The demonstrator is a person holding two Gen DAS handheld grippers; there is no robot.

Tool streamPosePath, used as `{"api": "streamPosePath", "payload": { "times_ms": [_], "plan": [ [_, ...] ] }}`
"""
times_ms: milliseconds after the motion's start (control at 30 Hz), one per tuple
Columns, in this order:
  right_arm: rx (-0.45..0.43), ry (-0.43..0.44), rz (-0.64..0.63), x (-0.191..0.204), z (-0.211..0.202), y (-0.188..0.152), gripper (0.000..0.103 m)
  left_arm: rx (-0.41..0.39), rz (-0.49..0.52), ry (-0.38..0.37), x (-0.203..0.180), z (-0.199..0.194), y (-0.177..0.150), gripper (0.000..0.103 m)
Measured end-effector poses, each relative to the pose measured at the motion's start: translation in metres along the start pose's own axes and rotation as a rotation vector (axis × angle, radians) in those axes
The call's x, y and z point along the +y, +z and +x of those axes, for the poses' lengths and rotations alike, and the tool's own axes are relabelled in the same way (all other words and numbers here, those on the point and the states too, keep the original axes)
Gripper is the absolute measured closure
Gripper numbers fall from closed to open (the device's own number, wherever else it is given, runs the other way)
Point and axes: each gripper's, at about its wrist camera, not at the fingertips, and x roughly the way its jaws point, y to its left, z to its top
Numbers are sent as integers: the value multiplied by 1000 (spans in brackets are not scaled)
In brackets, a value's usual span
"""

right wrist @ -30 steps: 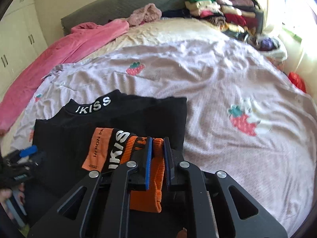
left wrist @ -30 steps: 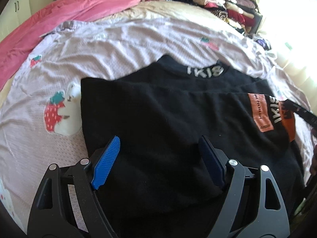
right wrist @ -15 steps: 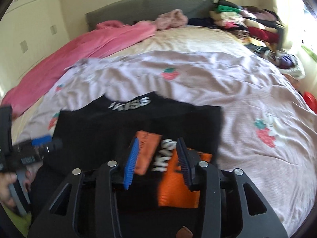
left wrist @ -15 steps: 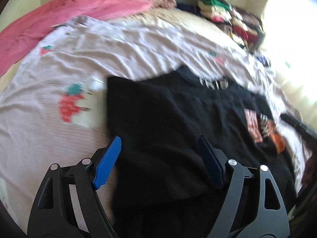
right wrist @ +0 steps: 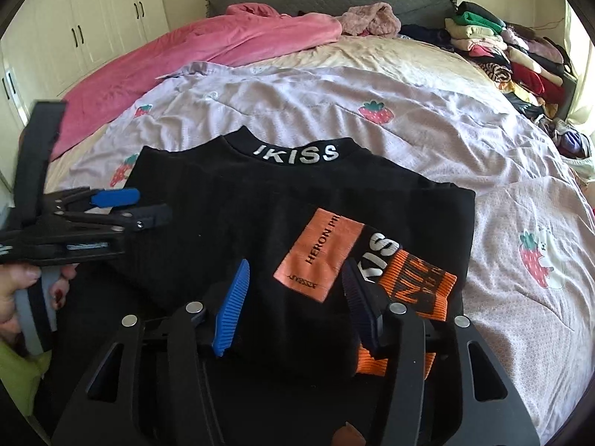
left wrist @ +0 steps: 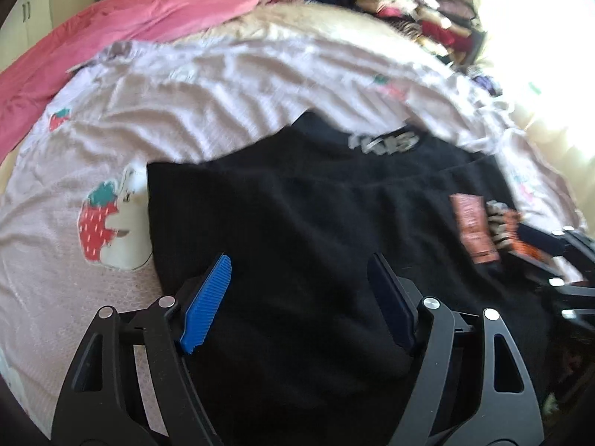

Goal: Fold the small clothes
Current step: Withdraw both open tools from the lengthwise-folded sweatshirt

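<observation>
A black sweater (right wrist: 260, 204) with a white-lettered collar (right wrist: 295, 153) lies flat on the bed. Its sleeve, with an orange patch (right wrist: 319, 256) and an orange cuff (right wrist: 416, 282), is folded across the body. My right gripper (right wrist: 296, 265) hovers over that sleeve with its jaws opening, and the pads touch nothing. My left gripper (left wrist: 297, 264) stands wide over the sweater's (left wrist: 297, 223) lower left part. Its jaws are closing, with black cloth below them and the pads pressing nothing. In the right wrist view the left gripper (right wrist: 148, 204) shows at the left. The left wrist view is blurred.
The sweater rests on a pale quilt with strawberry prints (right wrist: 372, 93). A pink blanket (right wrist: 223, 44) lies at the back left and a stack of folded clothes (right wrist: 513, 52) at the back right. A person's hand (right wrist: 15, 297) holds the left gripper. White wardrobe doors (right wrist: 93, 26) stand behind.
My right gripper went from shut on the orange cuff to open, leaving the sleeve lying on the sweater, and it drew back and rolled. The left view swung aside and back.
</observation>
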Motion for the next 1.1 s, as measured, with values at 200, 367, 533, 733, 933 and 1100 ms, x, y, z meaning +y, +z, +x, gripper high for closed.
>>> {"api": "streamPosePath", "payload": {
  "times_ms": [200, 367, 533, 733, 933, 1100],
  "plan": [
    [91, -67, 27, -13, 25, -7, 45, 4, -2, 2, 10, 8, -7, 34],
    [105, -113, 12, -13, 31, -12, 44, 1, 3, 7, 10, 3, -12, 34],
    [51, -15, 21, -7, 11, -10, 44, -37, 23, 18, 3, -25, -21, 34],
    [51, 61, -38, 22, 7, -12, 44, -21, 109, 34, -13, -33, -39, 34],
    [123, -18, -62, 32, 32, -22, 42, 14, 80, 21, -2, -20, -49, 34],
    [91, 26, -9, 22, 23, -24, 40, -1, 64, 16, -2, -30, -51, 34]
  ]
}}
